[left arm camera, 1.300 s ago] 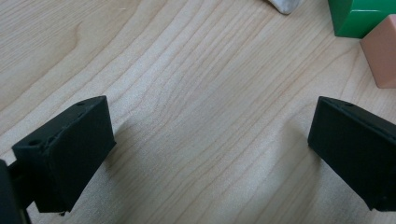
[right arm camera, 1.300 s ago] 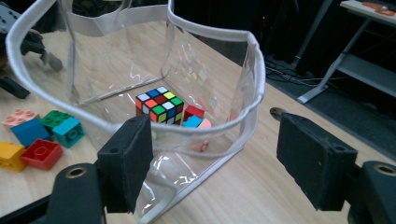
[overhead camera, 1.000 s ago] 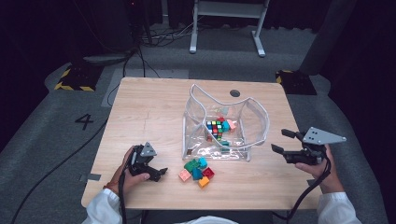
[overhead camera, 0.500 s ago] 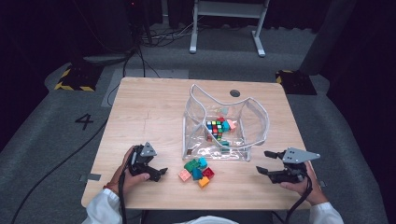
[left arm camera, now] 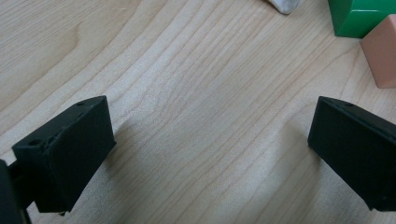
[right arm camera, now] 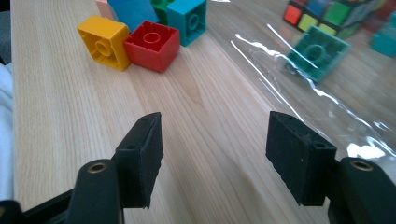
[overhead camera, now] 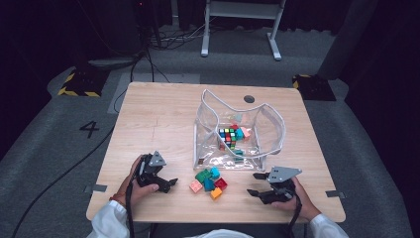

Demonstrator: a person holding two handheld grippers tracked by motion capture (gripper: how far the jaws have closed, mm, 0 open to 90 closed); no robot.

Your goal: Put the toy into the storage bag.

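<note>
Blocks point(overhead camera: 210, 179) lie in a loose cluster on the wooden surface point(overhead camera: 158, 124), just in front of the clear plastic bag point(overhead camera: 237, 134), and that cluster is what both my hands are set up around. The bag stands open toward me with a puzzle cube point(overhead camera: 228, 137) and a few bricks already inside, so I judge the loose pieces outside are meant to follow them in.

My left gripper point(overhead camera: 159, 179) rests low at the near left, its fingers point(left arm camera: 65, 154) spread wide with bare wood between them. A green block point(left arm camera: 359, 16) and a pink one point(left arm camera: 380, 56) sit just beyond its reach, apart from the pads.

My right gripper point(overhead camera: 267, 188) sits near the surface on the other side of the cluster, aimed toward it. Its fingers point(right arm camera: 140, 154) have just been closing yet stand moderately apart with nothing between them. The red block point(right arm camera: 152, 44) and yellow block point(right arm camera: 103, 41) lie ahead, touching each other, so I would guess one of these is the first pick, being nearest and unobstructed.
</note>
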